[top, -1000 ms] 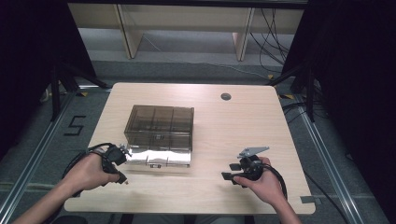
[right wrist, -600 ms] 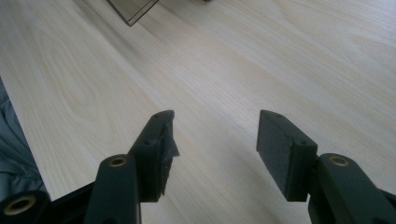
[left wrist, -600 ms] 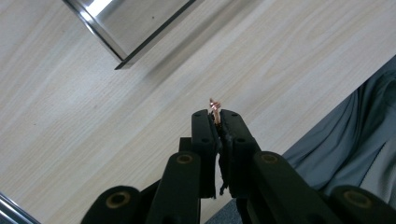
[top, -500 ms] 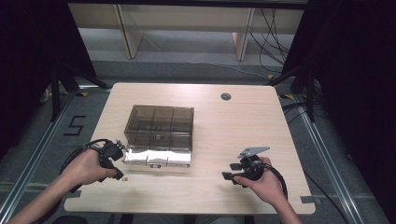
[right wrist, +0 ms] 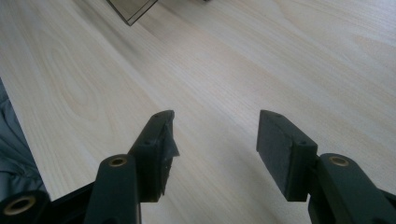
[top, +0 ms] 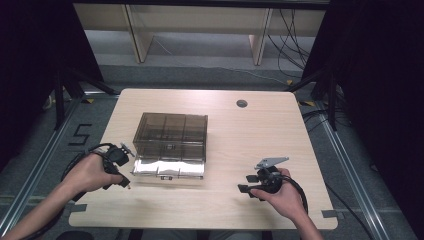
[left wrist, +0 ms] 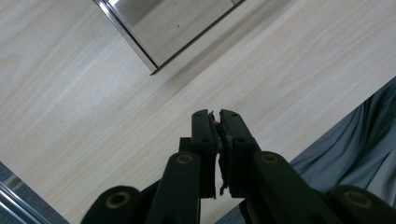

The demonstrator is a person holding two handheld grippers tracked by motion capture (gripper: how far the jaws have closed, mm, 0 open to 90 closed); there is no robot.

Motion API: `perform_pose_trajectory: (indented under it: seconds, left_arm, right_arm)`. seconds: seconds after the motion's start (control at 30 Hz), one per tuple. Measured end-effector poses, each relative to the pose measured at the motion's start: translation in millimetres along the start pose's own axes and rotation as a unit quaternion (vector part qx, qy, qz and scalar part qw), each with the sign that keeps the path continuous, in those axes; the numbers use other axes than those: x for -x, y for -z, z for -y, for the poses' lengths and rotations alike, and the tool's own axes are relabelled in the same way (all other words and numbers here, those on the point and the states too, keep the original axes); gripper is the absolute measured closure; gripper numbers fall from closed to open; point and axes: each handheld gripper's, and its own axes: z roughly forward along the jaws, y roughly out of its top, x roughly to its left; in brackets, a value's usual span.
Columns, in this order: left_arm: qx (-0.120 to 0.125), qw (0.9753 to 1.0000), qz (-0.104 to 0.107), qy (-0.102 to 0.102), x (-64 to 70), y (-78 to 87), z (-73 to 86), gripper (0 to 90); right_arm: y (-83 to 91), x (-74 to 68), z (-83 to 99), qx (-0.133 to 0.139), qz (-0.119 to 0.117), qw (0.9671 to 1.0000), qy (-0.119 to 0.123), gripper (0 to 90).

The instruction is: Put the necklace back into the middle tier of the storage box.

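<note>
Here's the smoked, see-through organizer box sitting left of centre on the desk, its lid folded out flat on the side nearest the person, shining under the lights. The left claw hovers just off the near-left corner of that box, jaws pressed together with a tiny orange-brown speck pinched at the tips; in the left gripper view it is too small to identify. The lid's corner lies just ahead of those tips.

The right claw waits well to the right of the box, near the desk's front edge, jaws spread wide and empty; the right gripper view has bare wood between them.

My read: the speck belongs in one of the box's compartments. To do that well, lift over the flat lid rather than sliding across it, come down straight into one cell, and only then ease the jaws apart. The right claw could steady the box's right wall.

Room is generous to the right of the box and beyond it; on its left the desk's edge is close, so keep the swing inward.
</note>
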Motion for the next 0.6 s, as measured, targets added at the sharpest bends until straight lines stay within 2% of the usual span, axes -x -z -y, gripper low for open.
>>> perform_pose_trajectory:
  seconds: [0.1,0.13,0.17,0.2,0.6]
  left_arm:
    - [0.002,1.0000,-0.001,-0.002,-0.1,0.8,-2.0,84.6]
    - [0.008,0.9999,-0.001,0.006,1.0,0.5,-2.7,84.6]
    - [0.008,0.9999,-0.001,0.006,1.0,0.5,-2.7,84.6]
    - [-0.001,1.0000,-0.002,-0.002,-0.3,2.0,-3.5,84.6]
    - [-0.001,1.0000,-0.004,0.002,-3.6,7.8,-11.3,84.6]
  right_arm:
    - [0.4,0.3,0.0,-0.001,0.000,1.0000,0.000,46.7]
    - [0.4,0.3,0.1,-0.001,0.000,1.0000,0.000,46.7]
    - [0.3,0.4,0.1,-0.001,0.000,1.0000,0.000,46.7]
    - [0.2,0.4,0.2,-0.002,0.000,1.0000,0.001,46.7]
    - [0.0,0.3,0.2,-0.001,0.000,1.0000,0.001,46.7]
